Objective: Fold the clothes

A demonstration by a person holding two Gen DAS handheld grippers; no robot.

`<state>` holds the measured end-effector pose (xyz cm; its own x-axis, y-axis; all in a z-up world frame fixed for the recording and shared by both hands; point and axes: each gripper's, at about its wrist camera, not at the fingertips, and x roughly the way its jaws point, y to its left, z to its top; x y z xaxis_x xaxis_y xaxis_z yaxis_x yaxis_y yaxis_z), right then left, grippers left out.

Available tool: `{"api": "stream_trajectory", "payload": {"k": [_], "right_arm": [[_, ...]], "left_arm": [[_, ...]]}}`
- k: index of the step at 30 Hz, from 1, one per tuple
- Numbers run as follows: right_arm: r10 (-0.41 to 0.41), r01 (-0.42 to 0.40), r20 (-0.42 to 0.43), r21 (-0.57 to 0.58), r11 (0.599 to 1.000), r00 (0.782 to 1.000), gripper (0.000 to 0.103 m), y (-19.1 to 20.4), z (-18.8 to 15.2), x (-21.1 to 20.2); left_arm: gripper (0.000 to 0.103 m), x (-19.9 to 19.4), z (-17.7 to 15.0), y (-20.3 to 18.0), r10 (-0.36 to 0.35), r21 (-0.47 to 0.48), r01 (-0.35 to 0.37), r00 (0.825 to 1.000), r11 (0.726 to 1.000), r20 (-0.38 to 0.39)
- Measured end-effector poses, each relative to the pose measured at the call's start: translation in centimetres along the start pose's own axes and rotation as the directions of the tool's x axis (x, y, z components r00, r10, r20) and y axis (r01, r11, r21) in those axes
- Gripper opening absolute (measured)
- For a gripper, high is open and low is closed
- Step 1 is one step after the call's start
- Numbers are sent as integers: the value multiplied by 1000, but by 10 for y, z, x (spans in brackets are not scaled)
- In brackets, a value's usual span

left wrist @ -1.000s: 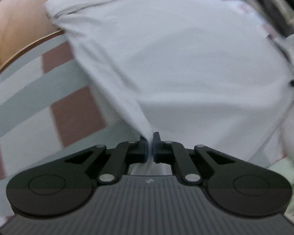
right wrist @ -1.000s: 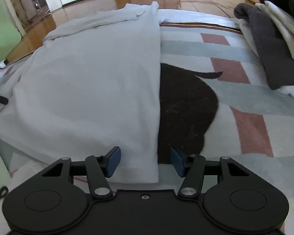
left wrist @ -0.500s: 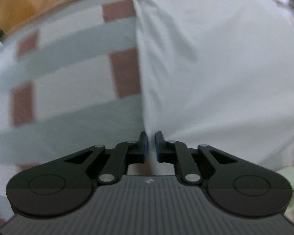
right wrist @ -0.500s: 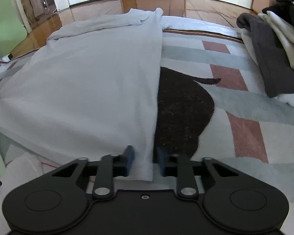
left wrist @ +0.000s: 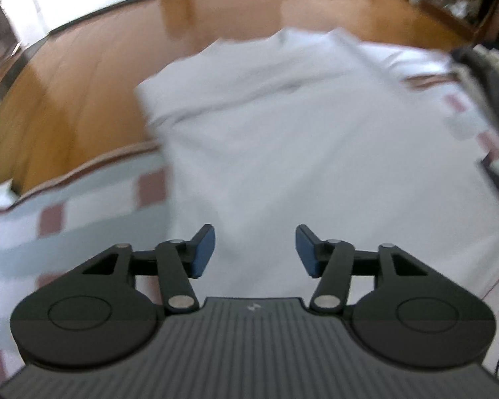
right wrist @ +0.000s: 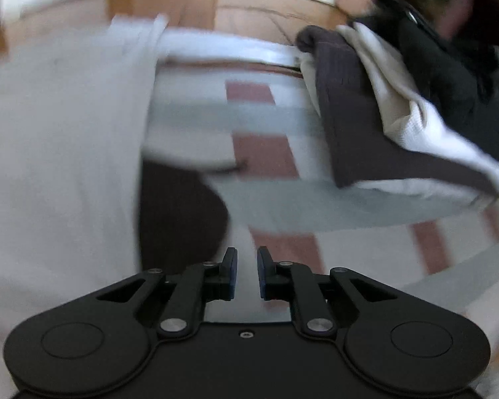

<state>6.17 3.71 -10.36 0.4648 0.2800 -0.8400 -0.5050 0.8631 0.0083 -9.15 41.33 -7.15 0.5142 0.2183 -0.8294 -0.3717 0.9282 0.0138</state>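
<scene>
A white shirt (left wrist: 282, 133) lies spread flat on the patterned rug (left wrist: 83, 216), its sleeve folded in near the far end. My left gripper (left wrist: 254, 229) hovers above the shirt's near part, and its jaws are opening with nothing between the blue pads (left wrist: 201, 252). In the right wrist view the shirt (right wrist: 60, 133) fills the left side, its straight folded edge running away from me. My right gripper (right wrist: 247, 252) hangs over bare rug (right wrist: 259, 116) to the right of that edge. Its jaws stand a narrow gap apart and are opening, with nothing between them. Both views are blurred.
A pile of dark grey, cream and black clothes (right wrist: 399, 99) sits on the rug at the right. A dark brown shape (right wrist: 179, 216) in the rug lies beside the shirt's edge. Wooden floor (left wrist: 116, 66) lies beyond the rug.
The left gripper let go of the shirt's edge, opened and rose. The right gripper closed on the shirt's near corner, then came off it and swung right over the rug.
</scene>
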Motion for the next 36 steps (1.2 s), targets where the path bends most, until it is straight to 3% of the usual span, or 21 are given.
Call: {"api": "stream_trajectory", "payload": {"k": [2,4,7,9,10,12,14,19,22,23,25,26,28,32,33,36], "right_arm": [[105,-106,17,63,992,994,33,-5,32,-8],[195,-197,31,96,976,980,37,-6,66,-15],[291,-294,42,77,953,956,51,-1,116,-25],[291,-291,79,-15,957,953,82,5,139,-23],[291,-286,98,-62,956,952,84,8,150,-21],[229,-210,132,-140,968,964,84,8,160,-7],[220,-208,110,-113,972,969,84,-4,167,15],[293,-298,52,132,945,955,84,-48,185,62],[267,-265,18,208,942,964,84,-64,203,85],[222,-213,-10,231,949,975,84,-67,210,93],[118,-93,-73,283,955,990,84,-73,224,113],[142,-111,-80,311,944,987,84,-76,229,120],[199,-155,-79,385,910,977,83,-84,237,136],[297,-245,-16,522,817,955,83,-90,244,170],[281,-233,-10,532,814,960,83,-86,245,177],[158,-135,-9,472,871,987,83,-62,251,189]], "left_arm": [[55,8,22,-25,-61,9,61,998,998,29],[55,15,44,-50,-115,39,112,991,993,75],[55,26,71,-82,-134,82,123,982,989,134],[55,40,85,-97,-157,90,144,975,986,160],[55,48,92,-103,-170,92,156,970,983,171],[56,66,105,-113,-199,77,188,966,979,166],[59,88,118,-121,-218,56,212,963,976,155],[65,143,150,-145,-248,69,241,960,968,130],[64,173,173,-174,-288,156,270,952,950,108],[64,183,181,-183,-309,191,286,945,939,104],[57,207,197,-193,-322,211,300,943,930,82],[55,221,204,-198,-308,208,288,949,935,70],[41,239,213,-201,-298,214,279,953,936,60],[31,252,218,-216,-314,292,287,948,912,49],[31,252,219,-220,-298,320,272,954,908,33],[31,247,222,-215,-260,306,234,965,923,45]]}}
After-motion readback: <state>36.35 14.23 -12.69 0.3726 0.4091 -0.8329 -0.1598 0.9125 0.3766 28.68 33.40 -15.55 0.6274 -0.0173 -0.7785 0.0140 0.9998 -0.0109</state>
